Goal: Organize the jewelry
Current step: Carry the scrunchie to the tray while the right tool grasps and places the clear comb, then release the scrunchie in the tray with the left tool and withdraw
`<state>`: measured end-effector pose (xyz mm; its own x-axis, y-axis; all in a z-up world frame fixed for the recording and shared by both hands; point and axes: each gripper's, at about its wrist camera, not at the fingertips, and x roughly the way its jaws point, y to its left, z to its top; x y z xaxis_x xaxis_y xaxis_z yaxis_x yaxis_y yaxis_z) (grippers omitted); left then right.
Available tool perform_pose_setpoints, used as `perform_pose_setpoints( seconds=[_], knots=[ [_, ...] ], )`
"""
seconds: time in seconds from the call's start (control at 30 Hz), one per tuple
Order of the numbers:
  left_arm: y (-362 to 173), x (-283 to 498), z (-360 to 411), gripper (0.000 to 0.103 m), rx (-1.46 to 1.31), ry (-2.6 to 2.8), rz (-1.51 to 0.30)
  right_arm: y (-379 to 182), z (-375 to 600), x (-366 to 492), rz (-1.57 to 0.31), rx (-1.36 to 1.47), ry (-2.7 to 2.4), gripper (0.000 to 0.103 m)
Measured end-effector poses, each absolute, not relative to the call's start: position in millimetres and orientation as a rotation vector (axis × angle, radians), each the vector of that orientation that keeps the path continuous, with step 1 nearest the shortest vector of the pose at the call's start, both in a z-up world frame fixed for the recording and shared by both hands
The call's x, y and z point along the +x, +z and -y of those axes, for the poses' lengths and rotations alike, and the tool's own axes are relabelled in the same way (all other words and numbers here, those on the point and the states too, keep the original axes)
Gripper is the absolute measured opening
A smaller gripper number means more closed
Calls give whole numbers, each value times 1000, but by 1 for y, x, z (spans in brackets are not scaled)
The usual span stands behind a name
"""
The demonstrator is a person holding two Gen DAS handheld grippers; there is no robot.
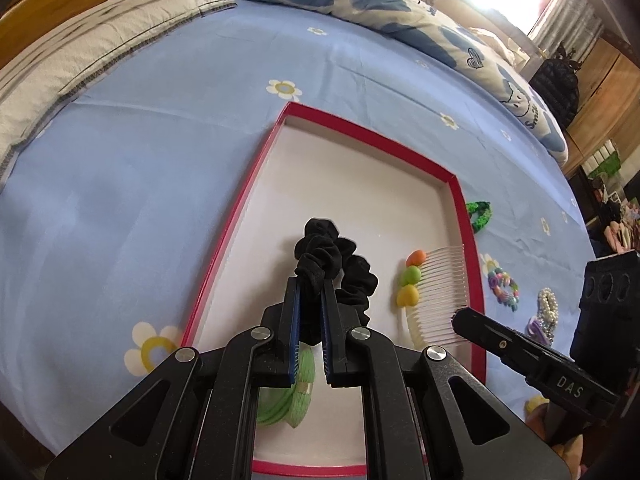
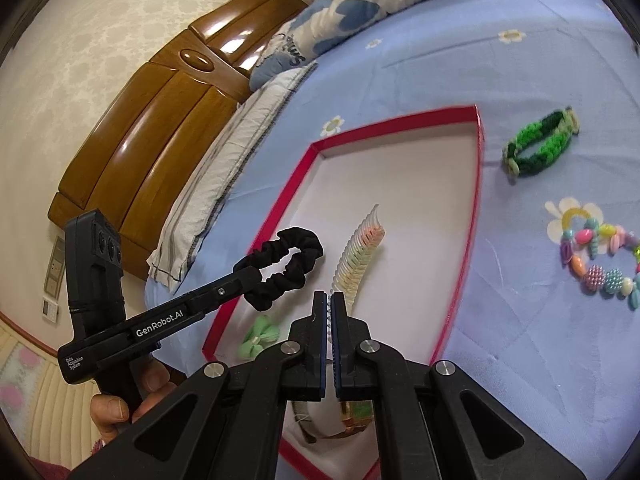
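A shallow red-rimmed tray point(image 1: 248, 184) point(image 2: 478, 168) with a white floor lies on the blue bedsheet. My left gripper point(image 1: 311, 280) point(image 2: 250, 274) is shut on a black scrunchie point(image 1: 340, 256) point(image 2: 288, 264) and holds it over the tray. My right gripper point(image 2: 330, 300) point(image 1: 460, 316) is shut on the end of a clear hair comb point(image 2: 360, 252) point(image 1: 436, 296) with orange, green and yellow beads, inside the tray. A green bow point(image 2: 258, 336) point(image 1: 288, 396) lies in the tray's near corner.
On the sheet right of the tray lie a green braided bracelet point(image 2: 540, 146) point(image 1: 480, 214), a colourful bead bracelet point(image 2: 600, 260) point(image 1: 504, 284) and a pearl piece point(image 1: 548, 308). A pillow point(image 2: 224, 168), quilt point(image 1: 360, 0) and wooden headboard point(image 2: 160, 120) lie beyond.
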<state>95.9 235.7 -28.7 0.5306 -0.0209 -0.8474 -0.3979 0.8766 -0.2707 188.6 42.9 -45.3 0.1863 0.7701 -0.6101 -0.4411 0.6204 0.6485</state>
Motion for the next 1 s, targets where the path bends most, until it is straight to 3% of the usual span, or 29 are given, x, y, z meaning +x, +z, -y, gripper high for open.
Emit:
perform_pose_setpoints(
  seconds=[0.3,0.5,0.57,0.7,0.8,1.0],
  knots=[
    [-41,97,-237,9,-458,245,-1039,-54,-42,194,-1120,361,852,8],
    [-40,96,-234,17,-442,251,-1045,-56,-44,196,-1129,355,843,11],
    [-39,96,-233,27,-437,254,-1042,-54,-44,195,-1128,346,841,14],
    [-34,92,-230,29,-422,256,-1035,-50,-43,193,-1114,336,838,32],
    [-30,90,-229,36,-419,257,-1031,-48,-42,190,-1110,337,836,32],
    [-21,85,-226,37,-414,256,-1014,-39,-35,182,-1084,338,834,32]
  ],
)
